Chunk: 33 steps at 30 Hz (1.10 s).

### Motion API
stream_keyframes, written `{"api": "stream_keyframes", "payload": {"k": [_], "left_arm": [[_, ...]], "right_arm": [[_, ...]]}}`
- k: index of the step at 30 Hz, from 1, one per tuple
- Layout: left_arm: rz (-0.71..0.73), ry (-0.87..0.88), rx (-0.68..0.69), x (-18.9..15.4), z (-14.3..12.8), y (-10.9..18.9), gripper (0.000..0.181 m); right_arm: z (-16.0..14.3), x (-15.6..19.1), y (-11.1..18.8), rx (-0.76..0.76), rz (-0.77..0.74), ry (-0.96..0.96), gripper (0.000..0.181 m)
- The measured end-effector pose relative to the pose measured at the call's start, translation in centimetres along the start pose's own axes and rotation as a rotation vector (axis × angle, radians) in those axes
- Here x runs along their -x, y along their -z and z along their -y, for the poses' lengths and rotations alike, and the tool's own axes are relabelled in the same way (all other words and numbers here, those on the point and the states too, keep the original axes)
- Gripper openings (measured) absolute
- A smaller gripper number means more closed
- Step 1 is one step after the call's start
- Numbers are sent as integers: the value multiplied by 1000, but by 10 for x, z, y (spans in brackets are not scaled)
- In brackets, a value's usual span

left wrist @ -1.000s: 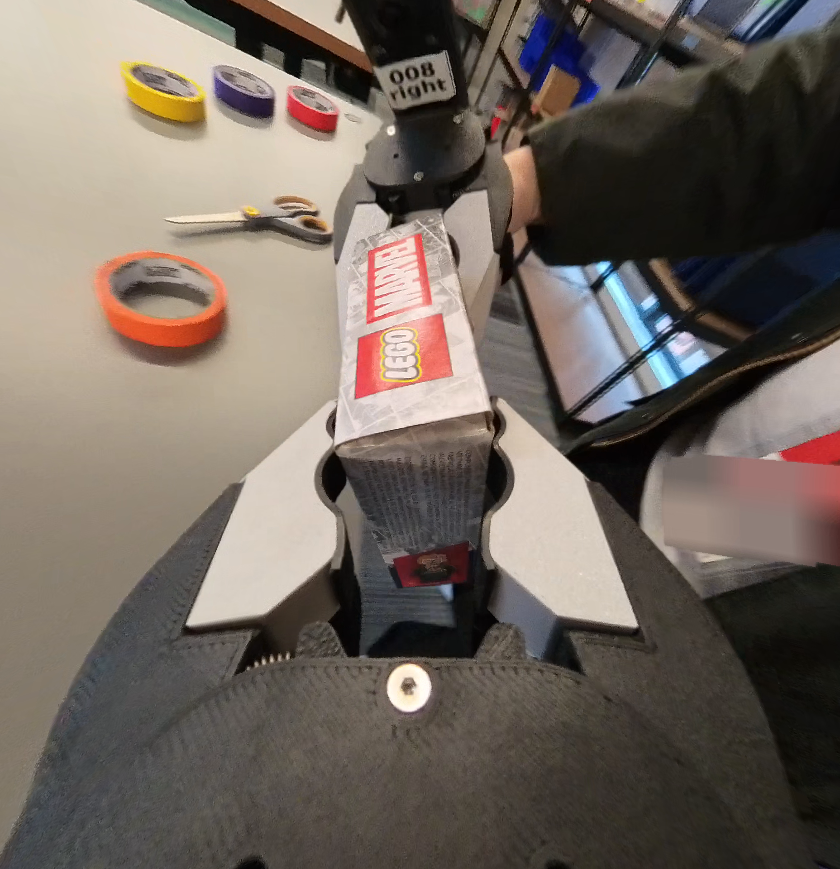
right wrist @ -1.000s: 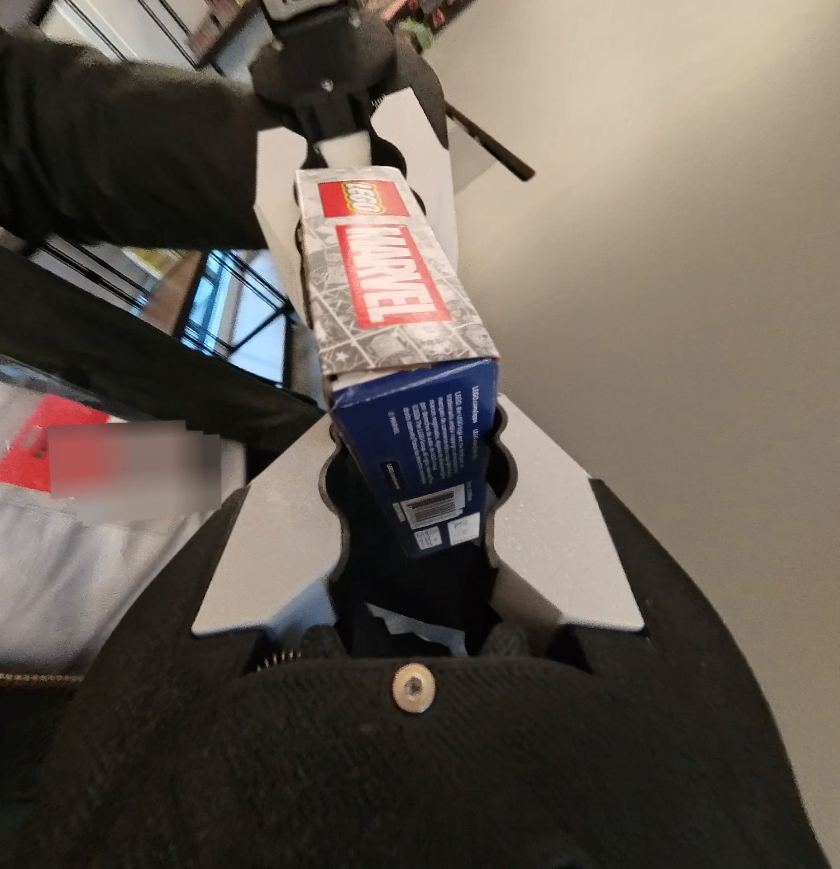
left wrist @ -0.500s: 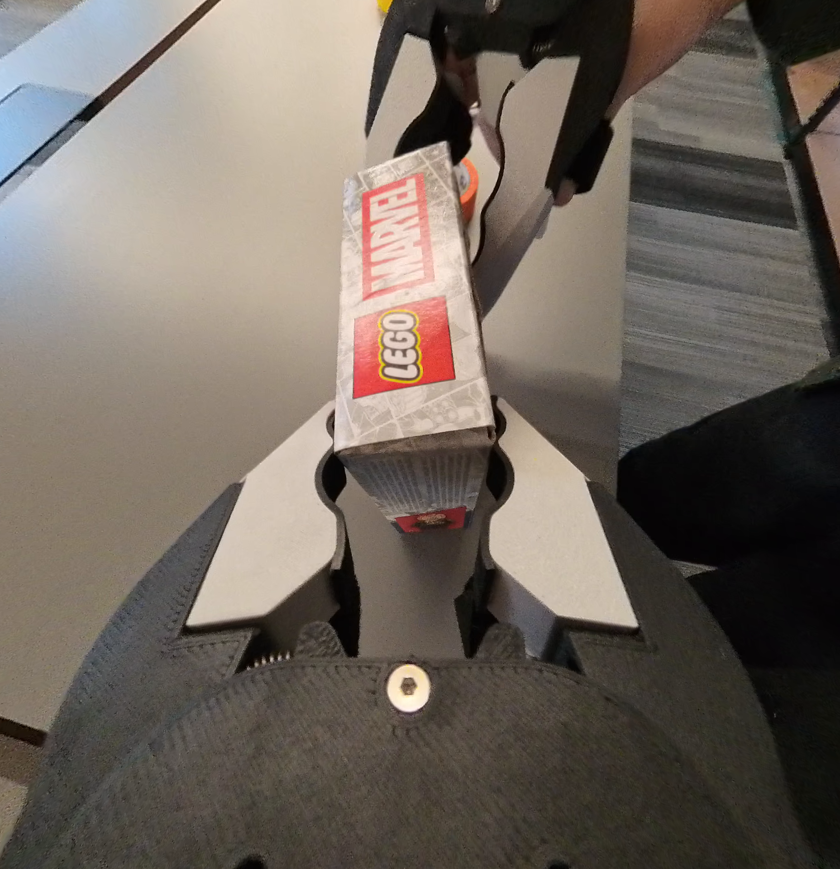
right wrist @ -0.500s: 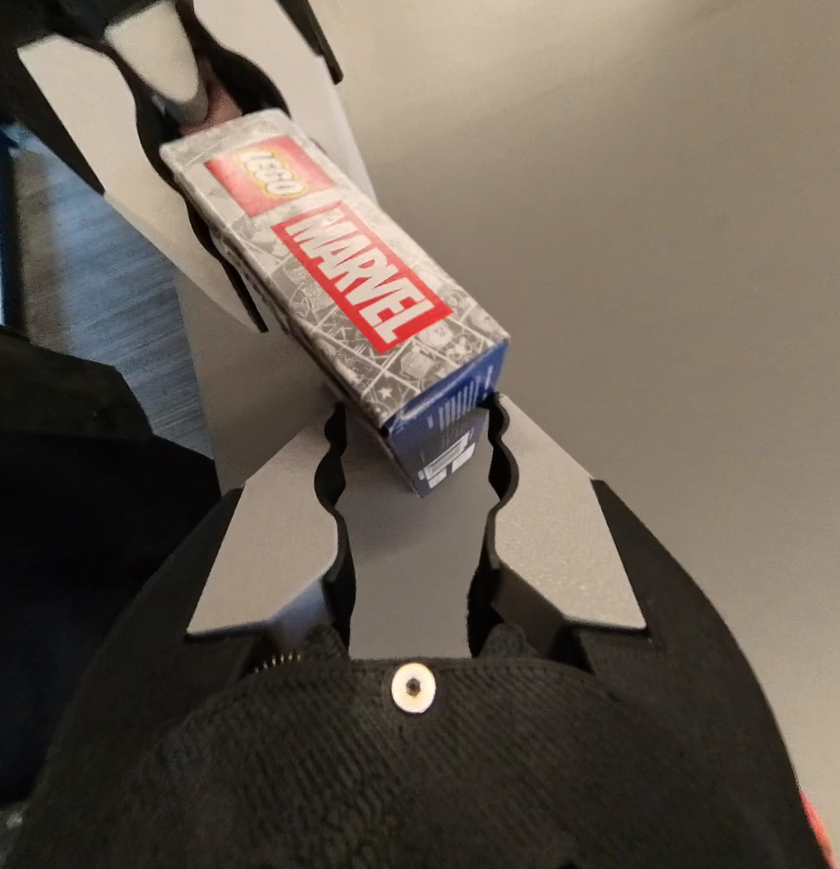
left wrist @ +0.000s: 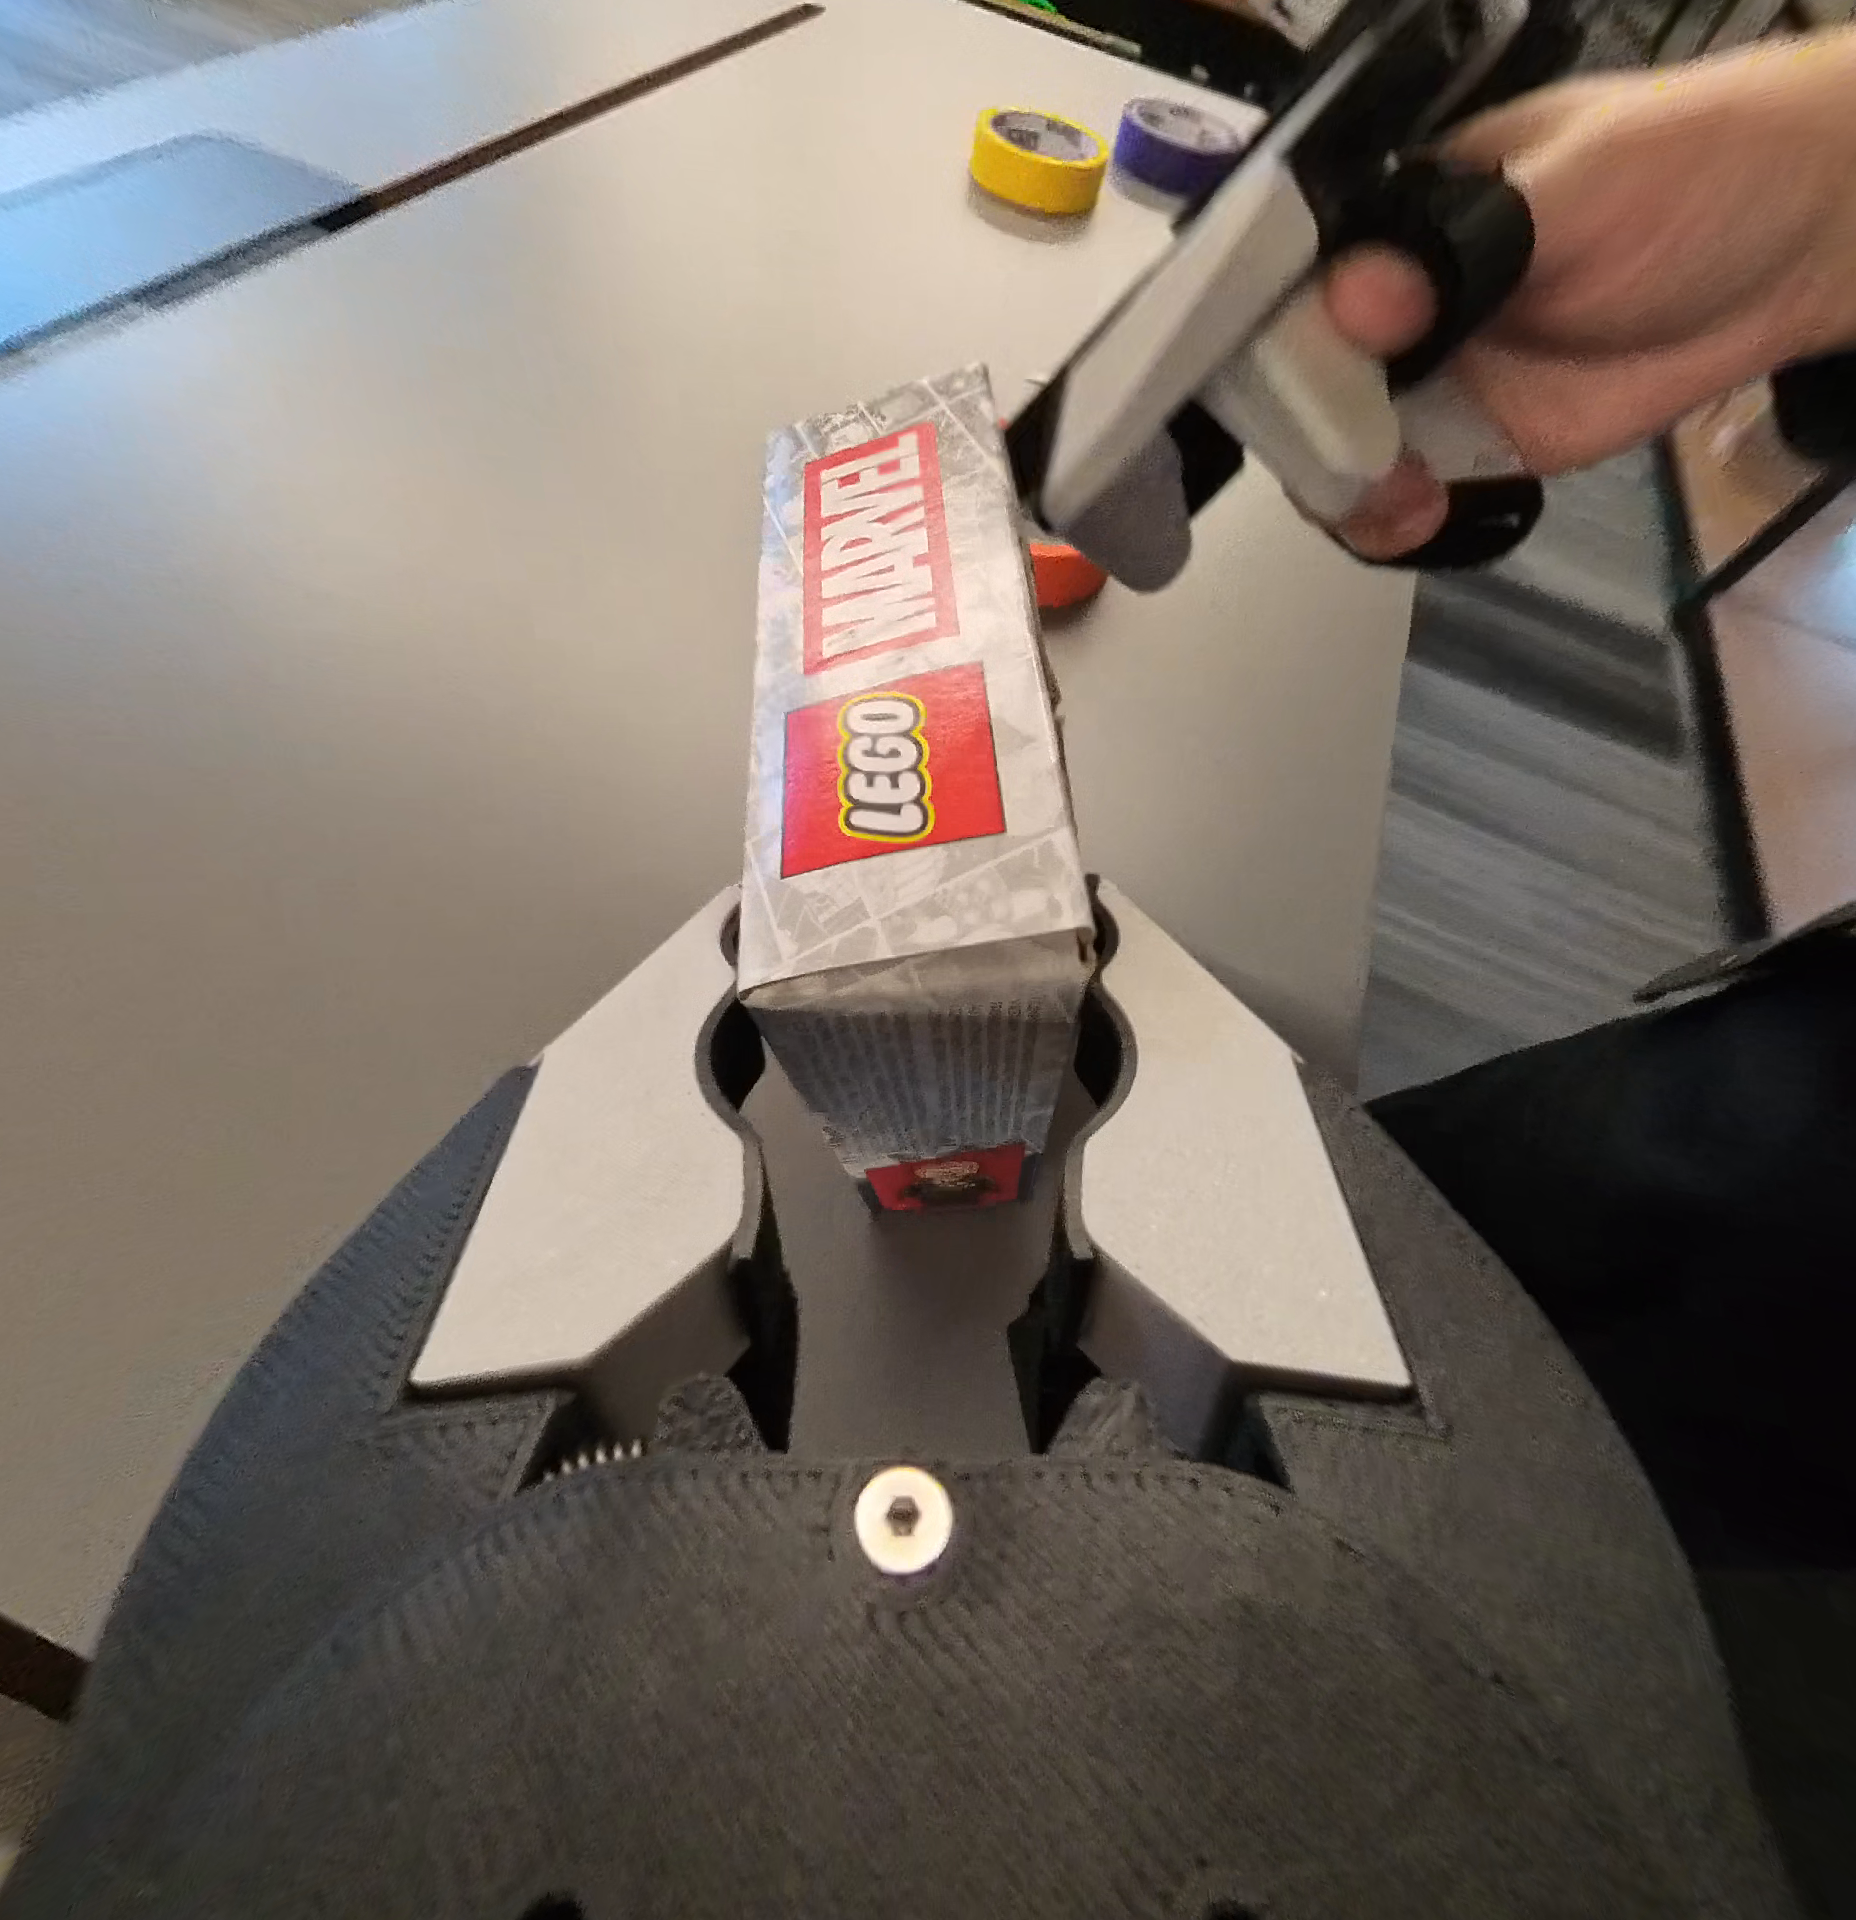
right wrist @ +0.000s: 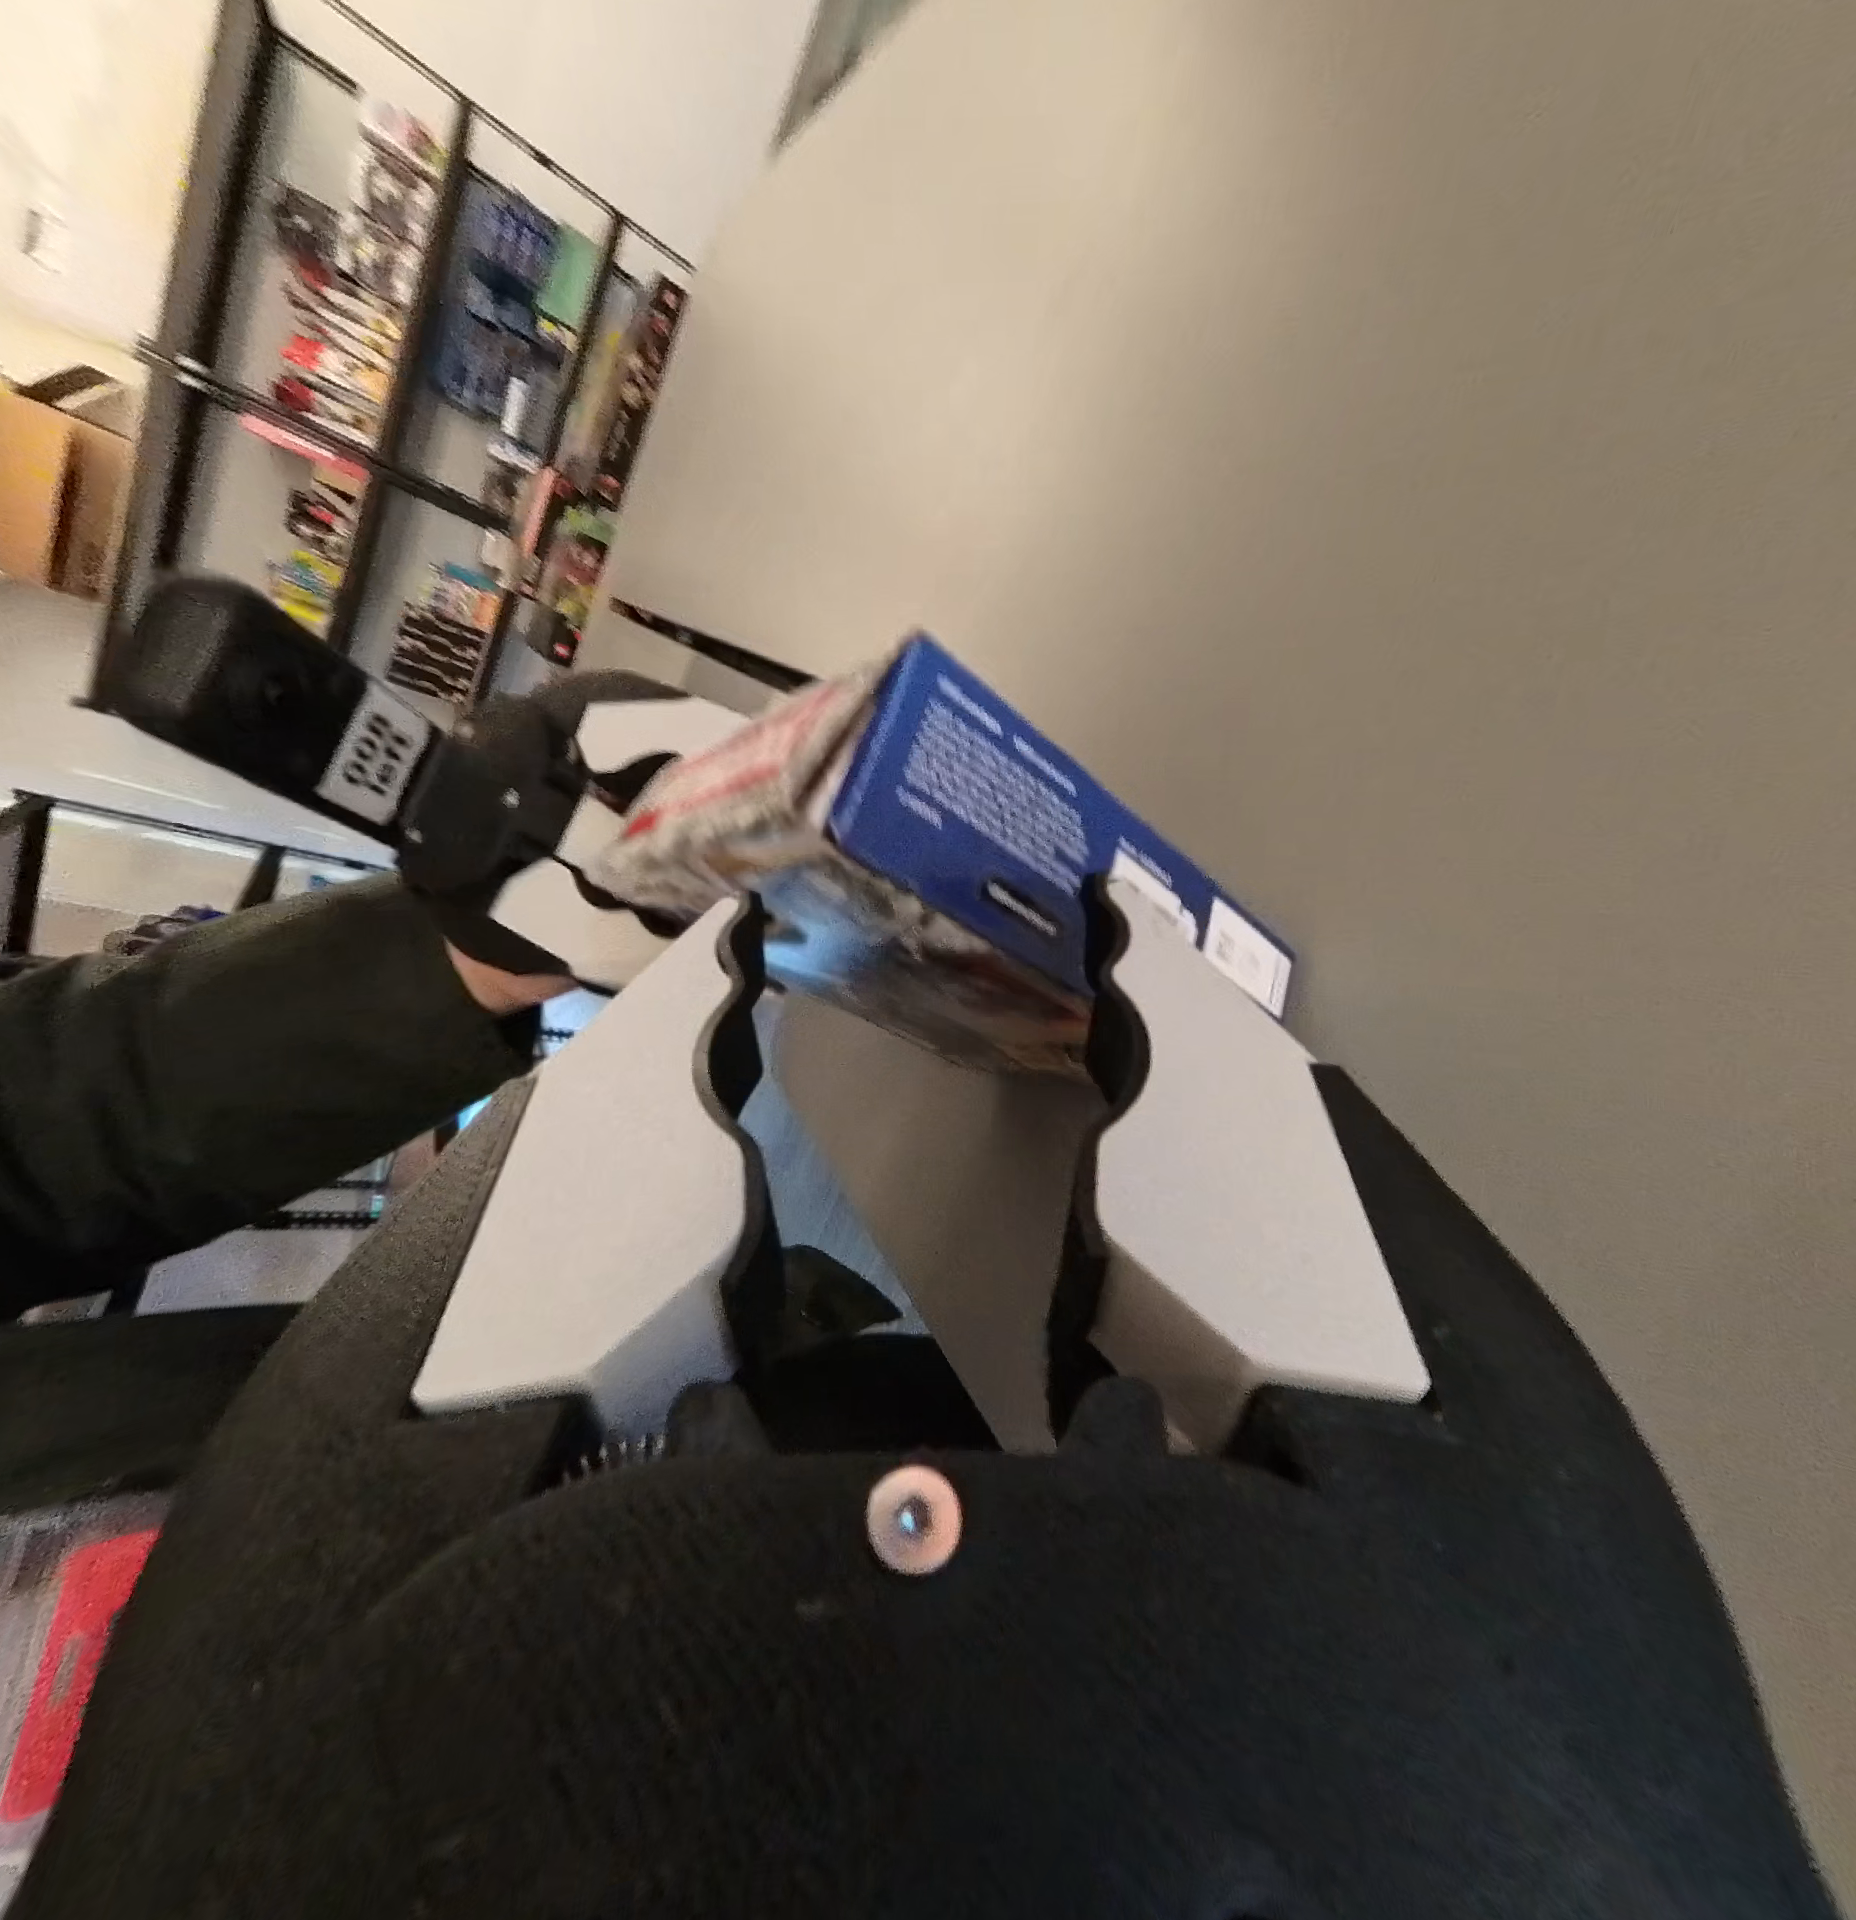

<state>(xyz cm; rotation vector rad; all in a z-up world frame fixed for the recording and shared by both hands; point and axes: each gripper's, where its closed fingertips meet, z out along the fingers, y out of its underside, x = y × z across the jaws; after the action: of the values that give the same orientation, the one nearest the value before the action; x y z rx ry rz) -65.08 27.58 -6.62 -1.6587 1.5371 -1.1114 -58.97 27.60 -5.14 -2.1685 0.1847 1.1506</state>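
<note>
Left wrist view: grey table (left wrist: 384, 623) beneath both tools.
Box: long printed carton (left wrist: 893, 675), lifted off the table, its near end in the left gripper (left wrist: 913, 935).
Left gripper: clamped on the carton's sides.
Right gripper (right wrist: 919, 935): jaws apart at the far end; contact cannot be told.
Tape rolls: yellow (left wrist: 1038, 156), purple (left wrist: 1173, 140), orange (left wrist: 1064, 577) beyond.

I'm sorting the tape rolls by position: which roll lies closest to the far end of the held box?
The orange roll, peeking out just right of the box held by the left gripper. The yellow roll and purple roll sit farther back.
</note>
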Motion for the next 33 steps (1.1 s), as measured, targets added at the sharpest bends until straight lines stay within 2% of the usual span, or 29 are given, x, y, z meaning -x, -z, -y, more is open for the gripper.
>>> {"api": "stream_keyframes", "payload": {"k": [2, 4, 6, 9, 11, 13, 18, 23, 27, 33], "left_arm": [[-38, 69, 13, 8, 0, 1, 58], [-75, 89, 37, 13, -1, 1, 58], [-114, 142, 63, 19, -3, 2, 58], [-160, 229, 78, 29, -5, 2, 58], [-179, 240, 96, 32, -5, 1, 58], [-191, 234, 108, 33, -1, -1, 58], [-256, 239, 93, 32, 28, -11, 57], [-324, 119, 222, 24, 44, -26, 57], [-353, 65, 265, 23, 45, -28, 58], [-331, 56, 166, 20, 32, -16, 58]], "right_arm": [[0, -5, -9, 42, -23, -32, 60], [13, 5, -17, 21, 39, -54, 72], [24, 6, -20, 11, 51, -88, 71], [40, 6, -21, -29, 95, -236, 70], [47, 4, -21, -44, 127, -358, 69], [53, 2, -18, -69, 151, -397, 68], [48, -13, -6, -61, 95, -377, 66], [47, -28, 9, -104, 80, -506, 60], [44, -31, 15, -123, 94, -553, 58], [32, -19, 7, -62, 50, -469, 57]]}}
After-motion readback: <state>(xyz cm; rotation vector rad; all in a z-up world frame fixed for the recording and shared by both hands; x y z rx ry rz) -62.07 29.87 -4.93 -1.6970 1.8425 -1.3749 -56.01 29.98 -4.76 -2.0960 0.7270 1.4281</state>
